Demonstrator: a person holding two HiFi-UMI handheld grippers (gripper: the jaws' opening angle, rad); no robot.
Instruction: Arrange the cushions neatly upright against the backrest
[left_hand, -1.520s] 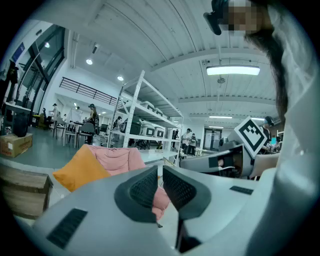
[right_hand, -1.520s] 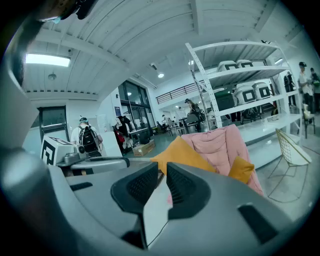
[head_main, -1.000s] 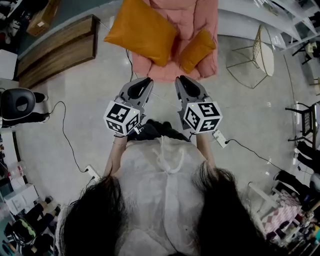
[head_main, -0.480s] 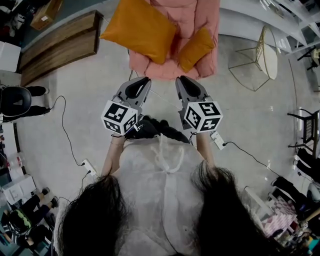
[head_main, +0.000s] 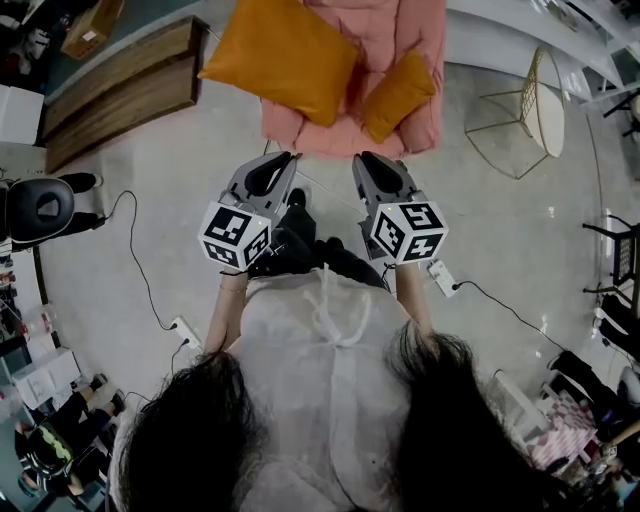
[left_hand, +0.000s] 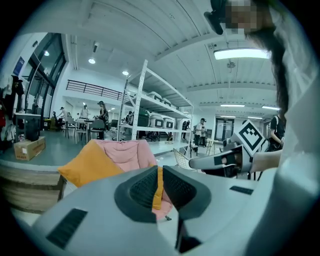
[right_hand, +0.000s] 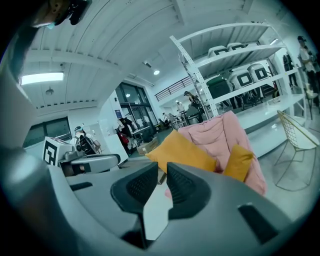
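The pink chair (head_main: 330, 135) stands straight ahead of both grippers, well apart from them across the floor (head_main: 180, 220). The large orange cushion (head_main: 280, 55) slumps over its left side, long axis slanted, nearer the left gripper (head_main: 280, 158), whose jaws are together and empty. The small orange cushion (head_main: 398, 95) lies tilted at the right, nearer the right gripper (head_main: 368, 160), whose jaws are narrowly apart and also empty.

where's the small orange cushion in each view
Head view: small orange cushion at the top, right of centre, on the pink chair.
Left gripper view: a thin orange strip low centre, seen through the gap between the jaws.
Right gripper view: right of centre, against the chair.
Shared landmark: the pink chair.
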